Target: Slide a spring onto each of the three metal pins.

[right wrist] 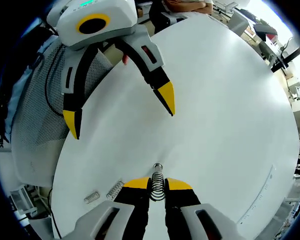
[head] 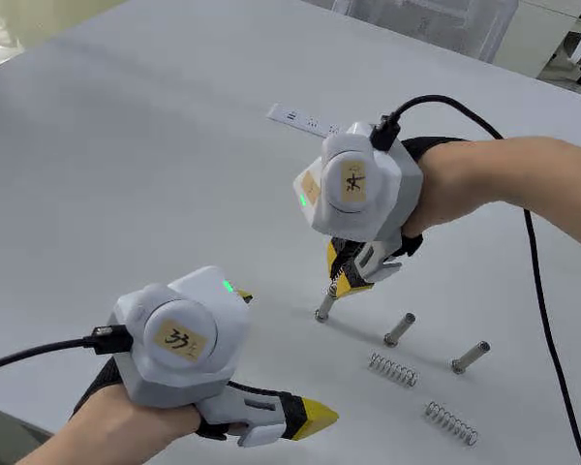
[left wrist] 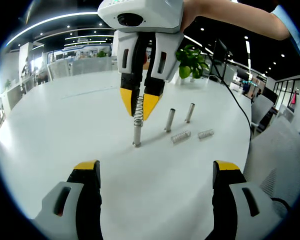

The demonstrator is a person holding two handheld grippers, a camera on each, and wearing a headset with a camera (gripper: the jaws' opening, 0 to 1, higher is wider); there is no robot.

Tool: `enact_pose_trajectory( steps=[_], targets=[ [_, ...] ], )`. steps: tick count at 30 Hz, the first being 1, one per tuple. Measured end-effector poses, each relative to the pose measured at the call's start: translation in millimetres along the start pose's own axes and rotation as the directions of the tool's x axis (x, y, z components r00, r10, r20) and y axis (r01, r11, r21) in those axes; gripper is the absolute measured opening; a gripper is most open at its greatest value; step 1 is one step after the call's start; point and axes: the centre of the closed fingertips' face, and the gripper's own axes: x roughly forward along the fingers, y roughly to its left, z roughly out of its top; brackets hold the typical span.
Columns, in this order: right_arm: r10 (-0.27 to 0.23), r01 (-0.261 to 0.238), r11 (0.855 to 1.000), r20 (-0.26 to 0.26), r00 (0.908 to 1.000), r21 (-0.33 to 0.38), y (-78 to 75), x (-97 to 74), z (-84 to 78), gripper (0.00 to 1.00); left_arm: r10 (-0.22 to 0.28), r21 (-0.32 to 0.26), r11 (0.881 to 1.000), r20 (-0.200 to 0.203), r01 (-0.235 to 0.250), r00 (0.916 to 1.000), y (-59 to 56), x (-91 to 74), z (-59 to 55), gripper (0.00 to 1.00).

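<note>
I am observing the right gripper hanging over the table with its fingers pinching nearly closed on a spring, which is standing upright between the yellow tips. The spring's lower end is meeting the top of the leftmost pin; I cannot tell whether any coils are sitting over it. In the right gripper view the spring is lining up with the pin's top just beyond the tips. The left gripper is hovering on the near side, its fingers standing wide apart and gripping nothing. Two more pins, a middle pin and a right pin, are standing bare to the right. Two loose springs, a nearer spring and a farther spring, are lying flat just near of those pins.
</note>
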Motion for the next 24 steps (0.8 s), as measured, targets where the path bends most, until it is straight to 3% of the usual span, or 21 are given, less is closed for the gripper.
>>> enact_pose_trajectory(
  steps=[10,24],
  targets=[
    [0.016,-0.017,1.000,-0.044,0.9989,-0.010,0.6,22.3,-4.0,0.07,-0.001,-0.004,1.000,0.000,0.001,1.0000,0.5,-0.4,-0.7,0.91],
    [0.010,-0.011,1.000,-0.050,0.9987,-0.006,2.9,36.4,-4.2,0.07,-0.005,-0.007,1.000,-0.003,0.005,1.0000,-1.1,-1.4,-4.0,0.91]
  ],
)
